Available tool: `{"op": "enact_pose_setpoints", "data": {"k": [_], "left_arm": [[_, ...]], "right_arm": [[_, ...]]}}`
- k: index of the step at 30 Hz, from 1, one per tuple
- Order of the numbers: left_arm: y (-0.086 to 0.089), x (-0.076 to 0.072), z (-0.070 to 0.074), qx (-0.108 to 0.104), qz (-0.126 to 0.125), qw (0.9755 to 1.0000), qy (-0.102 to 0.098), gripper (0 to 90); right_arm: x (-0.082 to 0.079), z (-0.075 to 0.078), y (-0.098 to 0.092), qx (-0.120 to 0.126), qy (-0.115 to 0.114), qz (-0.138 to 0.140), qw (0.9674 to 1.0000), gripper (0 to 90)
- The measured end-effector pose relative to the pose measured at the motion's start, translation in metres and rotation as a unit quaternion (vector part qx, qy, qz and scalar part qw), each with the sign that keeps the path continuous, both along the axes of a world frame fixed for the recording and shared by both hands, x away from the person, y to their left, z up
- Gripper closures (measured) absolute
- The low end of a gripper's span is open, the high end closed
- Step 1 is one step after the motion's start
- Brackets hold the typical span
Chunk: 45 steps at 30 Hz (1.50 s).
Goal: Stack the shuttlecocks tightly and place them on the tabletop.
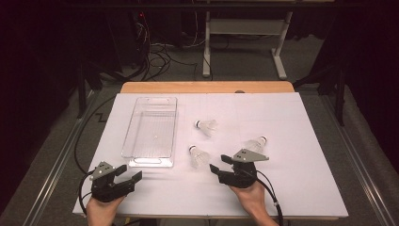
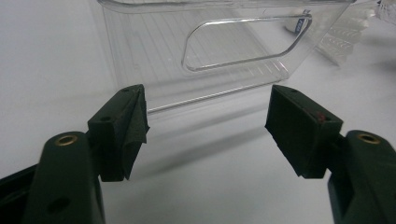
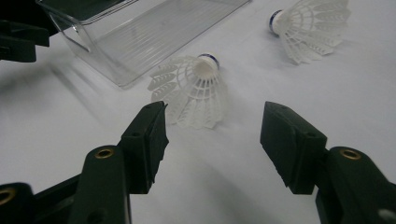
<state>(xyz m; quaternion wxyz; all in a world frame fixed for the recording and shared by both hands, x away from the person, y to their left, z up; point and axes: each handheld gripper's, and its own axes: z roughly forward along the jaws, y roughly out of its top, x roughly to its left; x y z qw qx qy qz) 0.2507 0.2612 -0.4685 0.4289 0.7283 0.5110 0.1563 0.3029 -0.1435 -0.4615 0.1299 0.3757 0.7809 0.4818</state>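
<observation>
Three white shuttlecocks lie on the white table: one [image 1: 207, 126] in the middle, one [image 1: 199, 157] nearer me, one [image 1: 256, 143] to the right. My right gripper [image 1: 219, 163] is open and points at the near shuttlecock [image 3: 196, 91]. That shuttlecock lies on its side just ahead of the fingertips, untouched, with nothing between the jaws [image 3: 212, 135]. A second shuttlecock [image 3: 310, 25] lies farther off. My left gripper [image 1: 131, 172] stands open and empty at the front left, facing the near end wall of a clear plastic bin [image 2: 140, 46].
The clear bin [image 1: 149, 162] stands left of centre, its long side running away from me, and looks empty. The table's front edge is close behind both hands. Beyond the table's wooden far edge [image 1: 207, 87] are cables and a desk frame on the floor.
</observation>
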Motion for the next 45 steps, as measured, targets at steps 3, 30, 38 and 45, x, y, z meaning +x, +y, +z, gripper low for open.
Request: {"op": "enact_pose_setpoints", "data": {"k": [3, 30, 38, 45], "left_arm": [[0.0, 0.0, 0.0, 0.0, -0.001, 1.0, 0.001, 30.3], [-0.001, 0.002, -0.001, 0.009, -0.006, 0.9999, 0.005, 30.1], [0.0, 0.003, -0.001, 0.011, -0.006, 0.9999, 0.008, 30.1], [0.0, 0.002, -0.001, 0.011, -0.005, 0.9999, 0.007, 30.2]], "right_arm": [[0.001, -0.001, 0.008, -0.005, 0.01, 0.007, 0.9999, 43.7], [0.015, 0.0, 0.053, -0.067, 0.048, 0.044, 0.9956, 52.6], [0.019, 0.001, 0.062, -0.075, 0.057, 0.047, 0.9944, 54.0], [0.02, 0.003, 0.07, -0.082, 0.058, 0.042, 0.994, 56.1]]}}
